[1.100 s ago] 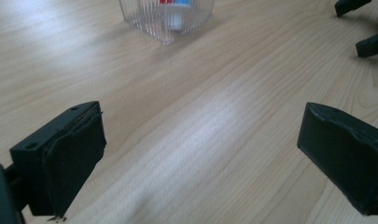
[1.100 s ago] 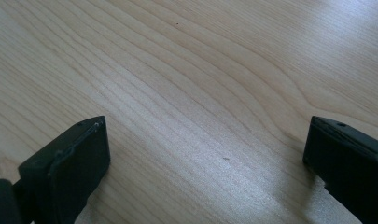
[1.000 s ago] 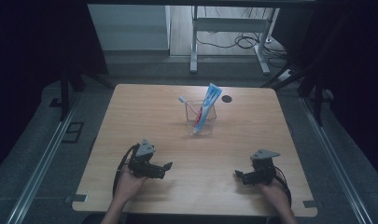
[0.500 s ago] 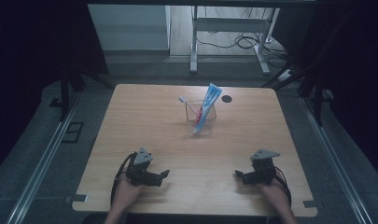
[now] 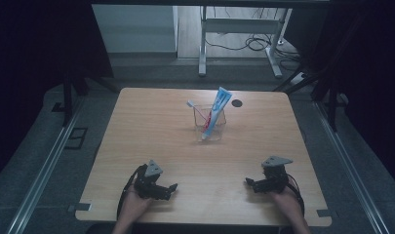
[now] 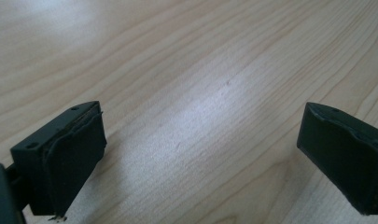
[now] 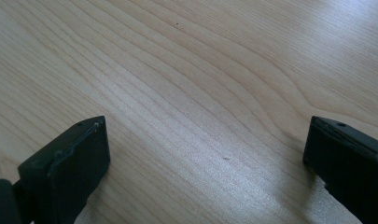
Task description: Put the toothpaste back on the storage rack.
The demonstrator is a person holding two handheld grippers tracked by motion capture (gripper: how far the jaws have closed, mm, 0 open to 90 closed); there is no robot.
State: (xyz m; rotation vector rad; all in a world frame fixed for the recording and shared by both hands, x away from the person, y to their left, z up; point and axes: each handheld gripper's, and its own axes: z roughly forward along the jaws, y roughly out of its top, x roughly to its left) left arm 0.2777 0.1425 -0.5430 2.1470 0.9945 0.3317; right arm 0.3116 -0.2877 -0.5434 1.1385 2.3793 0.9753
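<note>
High view
- Table: one light wooden table (image 5: 151, 126), grain running across it.
- Cup: one clear cup (image 5: 209, 124) standing upright near the middle of the far half, well apart from both grippers.
- Cup contents: two things, one blue-and-white toothpaste tube (image 5: 215, 113) leaning to the upper right, and one toothbrush (image 5: 197, 110) whose white head sticks out at the upper left.
- Dark disc: one small black round mark (image 5: 237, 103) on the tabletop just right of the cup, not touching it.
- Grippers: two. The left gripper (image 5: 171, 188) lies at the near left edge, jaws pointing right; the right gripper (image 5: 248, 183) lies at the near right edge, jaws pointing left.
- Hands: two, one behind each gripper, coming in from the bottom edge.
- Grey plates: two, one on top of each gripper.

Left gripper view
- Jaws: two black jaws spread wide, one at each lower corner.
- Claw state: released, nothing between the pads.
- Surface: bare wood grain of the table lies between and beyond the jaws, close under them.

Right gripper view
- Jaws: two black jaws, likewise far apart at the lower corners.
- Claw state: released, nothing held.
- Surface: bare wood grain with one tiny dark speck near the top.
</note>
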